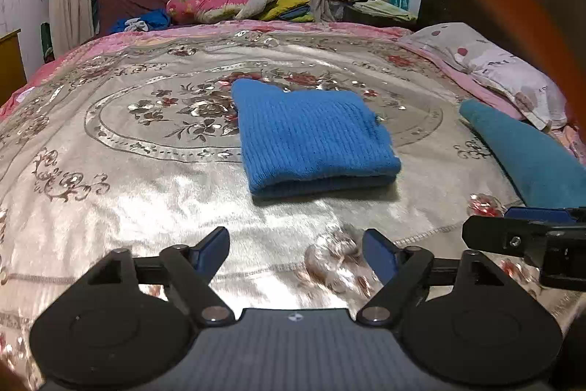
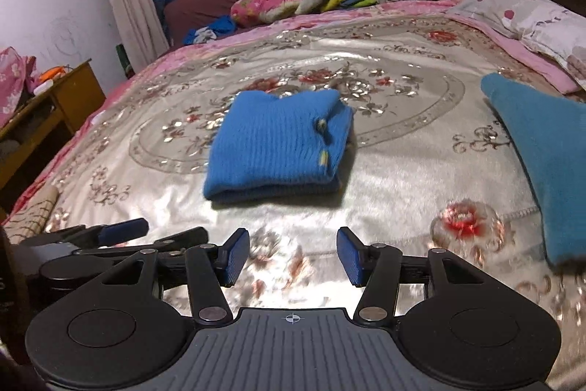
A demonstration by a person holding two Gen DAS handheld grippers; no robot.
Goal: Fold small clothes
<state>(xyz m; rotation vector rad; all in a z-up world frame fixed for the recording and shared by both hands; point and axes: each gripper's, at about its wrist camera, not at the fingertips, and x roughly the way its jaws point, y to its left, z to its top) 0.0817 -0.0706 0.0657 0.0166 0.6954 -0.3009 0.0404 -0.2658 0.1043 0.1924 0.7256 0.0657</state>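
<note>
The left gripper [image 1: 296,250] hangs over the bed [image 1: 146,171] with its jaws spread wide and nothing between them; only the shiny bedspread shows in the gap. The right gripper [image 2: 293,253] sits just beside it, jaws parted less far and equally empty, its blue pads [image 2: 237,257] clear of any cloth. Taking the blue sweater [image 1: 311,138] as the landmark: both grippers are on its near side, apart from it, with a strip of bare bedspread between. The sweater lies in the middle of the bed, already folded into a thick, squarish stack with its rounded fold edge facing the grippers. To its right, well apart, lies a teal garment [image 2: 542,163], which looks unfolded and is probably the next piece. Beyond that, at the bed's edge, is a pillow [image 1: 490,68]. The risks, as I judge them: the top layer of the sweater sits slightly askew at its right edge, so any brush from a gripper crossing towards the teal piece could slide it open on the slick bedspread. Dragging the teal garment inwards could also bump the finished stack.
</note>
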